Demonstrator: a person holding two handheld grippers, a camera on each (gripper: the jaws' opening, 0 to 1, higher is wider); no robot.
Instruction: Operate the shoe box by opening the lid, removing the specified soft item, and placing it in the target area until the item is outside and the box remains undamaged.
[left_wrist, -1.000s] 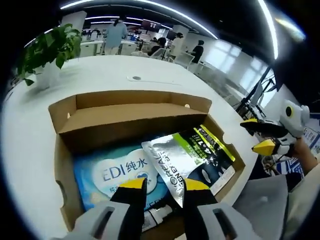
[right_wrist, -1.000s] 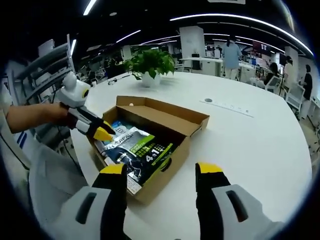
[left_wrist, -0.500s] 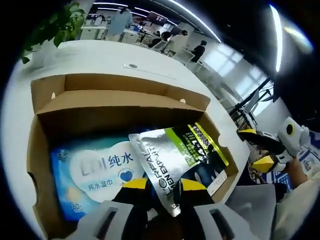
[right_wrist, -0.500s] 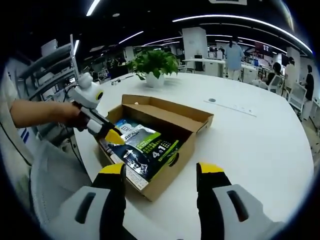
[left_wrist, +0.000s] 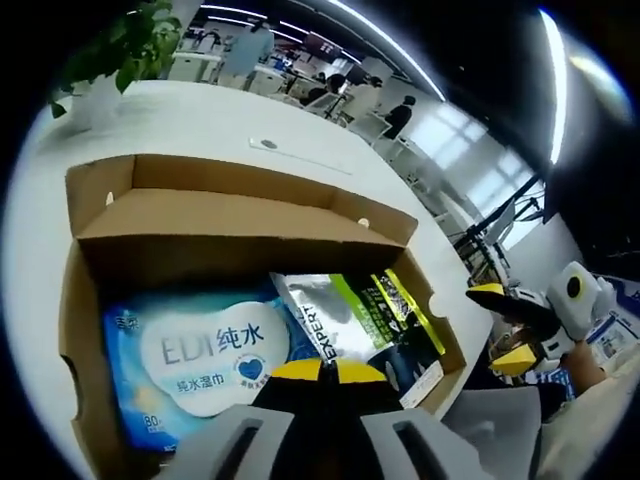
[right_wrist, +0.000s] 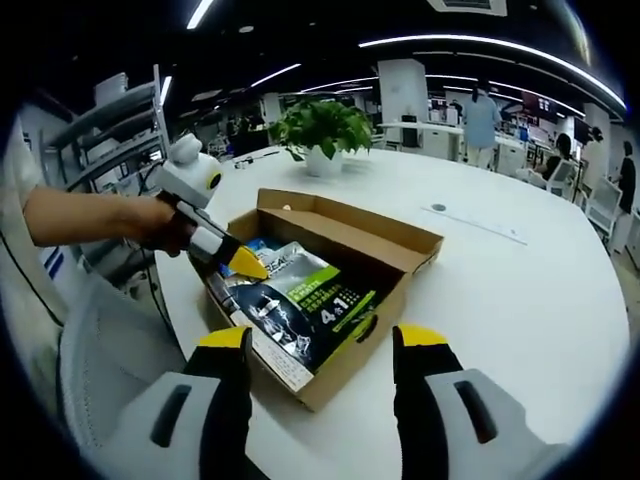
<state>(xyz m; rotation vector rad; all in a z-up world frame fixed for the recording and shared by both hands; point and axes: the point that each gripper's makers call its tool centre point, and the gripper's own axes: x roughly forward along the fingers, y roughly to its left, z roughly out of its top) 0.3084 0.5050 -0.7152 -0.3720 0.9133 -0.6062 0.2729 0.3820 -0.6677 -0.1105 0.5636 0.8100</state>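
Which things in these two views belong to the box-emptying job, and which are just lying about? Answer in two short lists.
Job:
box, lid open
silver pouch, nipped at its near edge by the left gripper
right gripper, open, held short of the box

Lying about:
blue wipes pack, inside the box beside the pouch
plant
table

Lit brightly and evenly from long ceiling strip lights (right_wrist: 470, 45), curving across twelve to two o'clock in both views. Strong daylight from windows (left_wrist: 470, 135) at two o'clock in the left gripper view, nearly blown out. Soft glare on the white table (right_wrist: 520, 290); sheen on the silver pouch (left_wrist: 335, 315). Deep shadow inside the box under the folded lid (left_wrist: 230, 215). Heavy fisheye bending at the edges. Sharp centrally, slightly soft toward six o'clock.
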